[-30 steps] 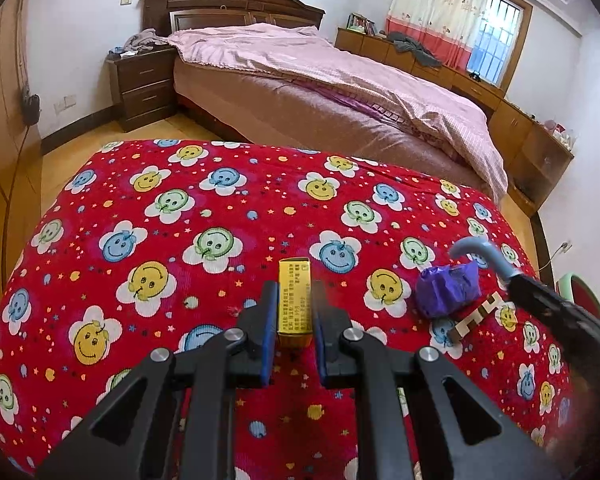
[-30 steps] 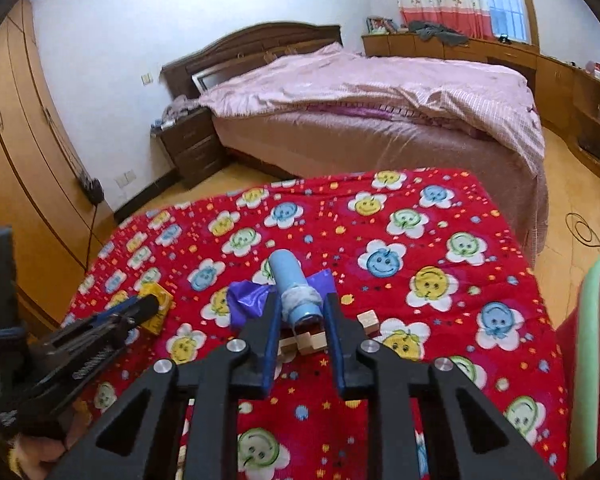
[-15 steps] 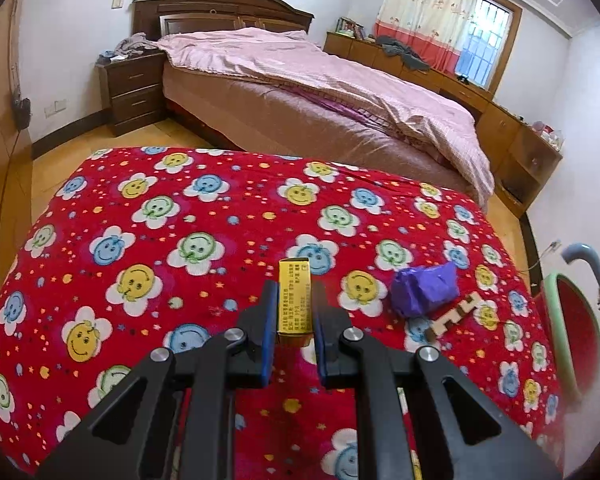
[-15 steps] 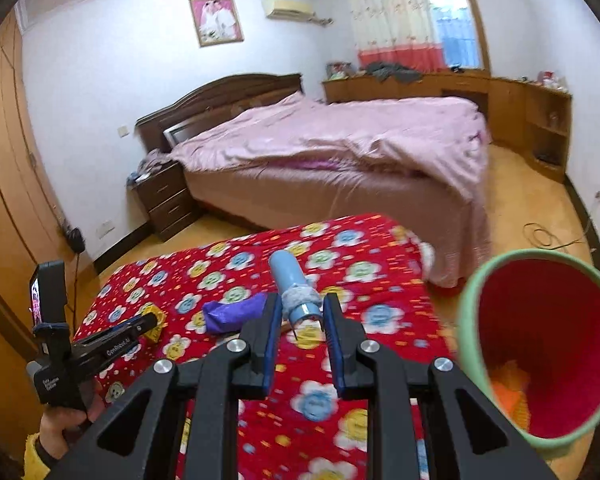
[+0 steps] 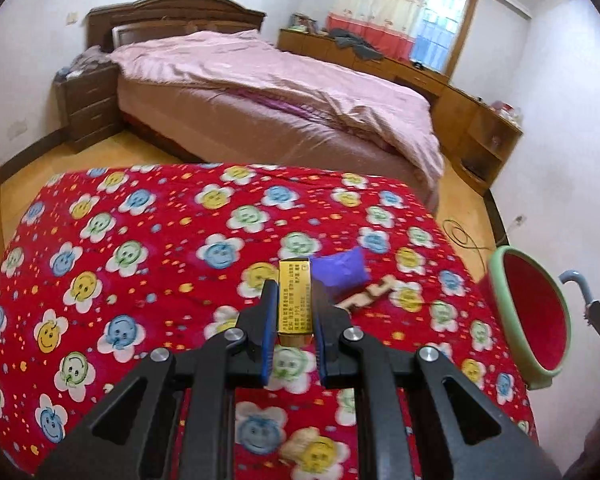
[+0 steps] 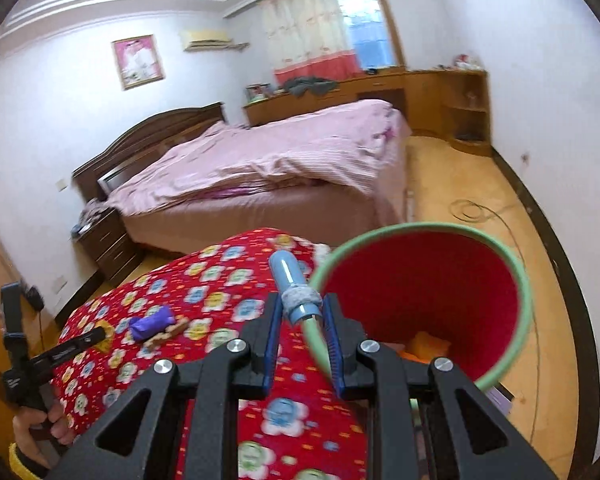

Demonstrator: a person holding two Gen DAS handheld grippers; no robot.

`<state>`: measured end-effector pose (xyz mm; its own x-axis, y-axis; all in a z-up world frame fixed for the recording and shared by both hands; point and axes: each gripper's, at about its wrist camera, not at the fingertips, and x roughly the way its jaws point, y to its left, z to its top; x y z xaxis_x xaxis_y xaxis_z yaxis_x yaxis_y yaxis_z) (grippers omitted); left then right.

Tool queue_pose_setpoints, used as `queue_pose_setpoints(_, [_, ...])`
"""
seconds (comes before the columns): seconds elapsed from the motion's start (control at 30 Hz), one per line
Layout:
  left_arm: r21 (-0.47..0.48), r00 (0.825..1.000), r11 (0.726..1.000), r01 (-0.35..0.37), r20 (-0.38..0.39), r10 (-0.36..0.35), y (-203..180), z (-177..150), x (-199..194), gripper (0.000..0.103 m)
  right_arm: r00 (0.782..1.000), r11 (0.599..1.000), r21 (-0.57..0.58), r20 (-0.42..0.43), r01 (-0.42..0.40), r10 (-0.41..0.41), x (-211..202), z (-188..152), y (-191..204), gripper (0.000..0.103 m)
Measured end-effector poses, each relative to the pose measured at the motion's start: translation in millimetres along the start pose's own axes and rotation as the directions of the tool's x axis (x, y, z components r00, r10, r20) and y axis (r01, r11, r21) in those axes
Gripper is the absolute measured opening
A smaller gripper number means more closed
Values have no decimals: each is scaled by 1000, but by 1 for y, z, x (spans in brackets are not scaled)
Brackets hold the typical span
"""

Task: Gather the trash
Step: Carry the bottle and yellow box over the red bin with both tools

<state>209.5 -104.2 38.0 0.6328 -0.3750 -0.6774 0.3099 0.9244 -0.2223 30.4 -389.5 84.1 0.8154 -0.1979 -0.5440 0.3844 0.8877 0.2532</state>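
Bedroom table under a red smiley-flower cloth (image 5: 148, 240) keeps a crumpled purple wrapper (image 5: 342, 266) and wooden scraps (image 5: 366, 296), while the left gripper (image 5: 294, 312) clamps a yellow carton (image 5: 295, 300) and the right gripper (image 6: 300, 314) clamps a blue tube (image 6: 292, 284) beside the green-rimmed red bin (image 6: 512, 272), orange scraps already inside.

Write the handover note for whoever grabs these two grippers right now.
Left gripper: shut on the yellow box, above the red flowered cloth.
Right gripper: shut on the blue tube, beside the rim of the red bin.
Done: orange trash already lies in the bin.
Left: drop tube, then box; still on the cloth are the purple wad and wooden piece.
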Motion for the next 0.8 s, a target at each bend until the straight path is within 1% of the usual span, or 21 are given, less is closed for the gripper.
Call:
queue_pose_setpoints(0.1, [27,1000,1000,6,7,-6,-16,1,-6,15,999,998,36,3,43,-43,-5,-4,-22,24])
queue_pose_setpoints(0.17, [35,1000,999,30,2,-30,-28,1,-9,15,997,996,56,6,72,-73,-7,-6,-35,24])
queue_pose_setpoints(0.4, [91,996,992,91,-22,-89,-71,-1,-15,15,994,990,88,1,112,-112,-10,-12,-68,24])
queue_pose_setpoints(0.5, [109,991,985,133,-37,-130,-89,-2,-16,15,993,989,93,-6,116,-116,-9,-13,-74,24])
queue_pose_setpoints(0.63, [137,979,970,198,-77,-189,-117,-3,-14,15,994,988,108,-17,106,-105,-5,-15,-84,24])
queue_pose_setpoints(0.8, [159,967,956,248,-107,-233,-148,-5,-9,15,996,988,131,-20,84,-83,-3,-15,-98,25])
